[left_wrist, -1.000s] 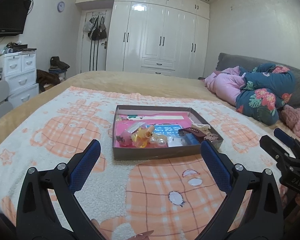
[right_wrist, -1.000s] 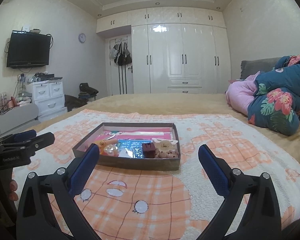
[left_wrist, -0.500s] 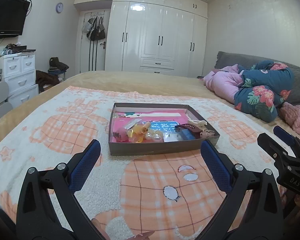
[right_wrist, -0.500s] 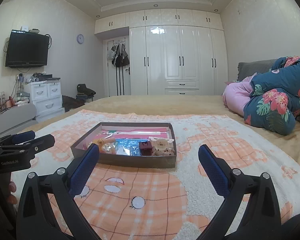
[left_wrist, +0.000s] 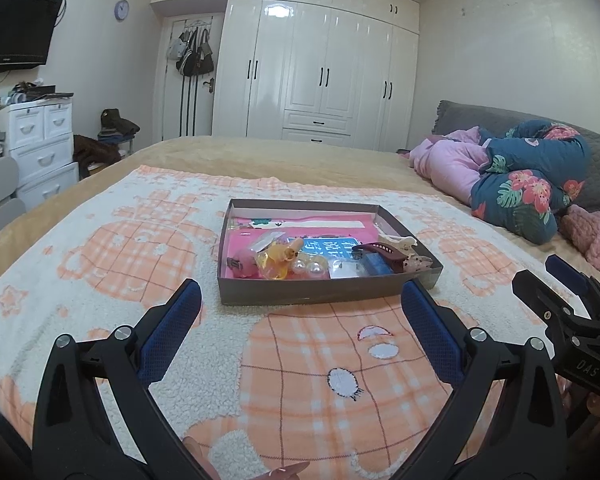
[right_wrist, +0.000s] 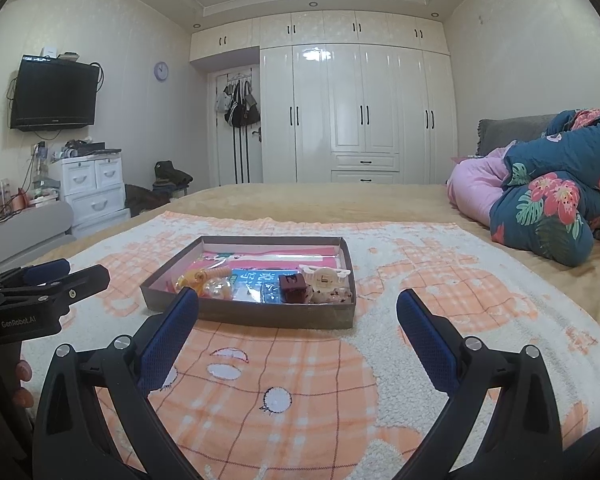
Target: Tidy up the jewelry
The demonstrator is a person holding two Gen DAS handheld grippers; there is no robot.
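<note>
Blue-padded fingers of the left claw point(left_wrist: 300, 312) stand spread wide and empty over the fleecy orange-checked blanket point(left_wrist: 300, 380); the right claw point(right_wrist: 298, 320) is likewise spread, gripping nothing, both short of the box. On the blanket just beyond them lies the shallow grey cardboard box point(left_wrist: 324, 294) that holds the jewelry: a pink piece point(left_wrist: 242, 266), a translucent orange piece point(left_wrist: 276, 262), two pearly beads point(left_wrist: 308, 267), a dark red clip point(left_wrist: 380, 252), and, in the right view, a cream claw clip point(right_wrist: 324, 278) beside a maroon cube point(right_wrist: 293, 287).

Likely risks — the items lie heaped and touching, so a pinch may lift two at once or knock the round beads rolling; the soft bedding may let the light box tilt or slide under a push.

Hard to read — the near wall hides the items' lower parts; the small pieces at the right corner and the blue printed card point(left_wrist: 332, 249) beneath are indistinct. Each claw's body is cut off by the frame edge.
</note>
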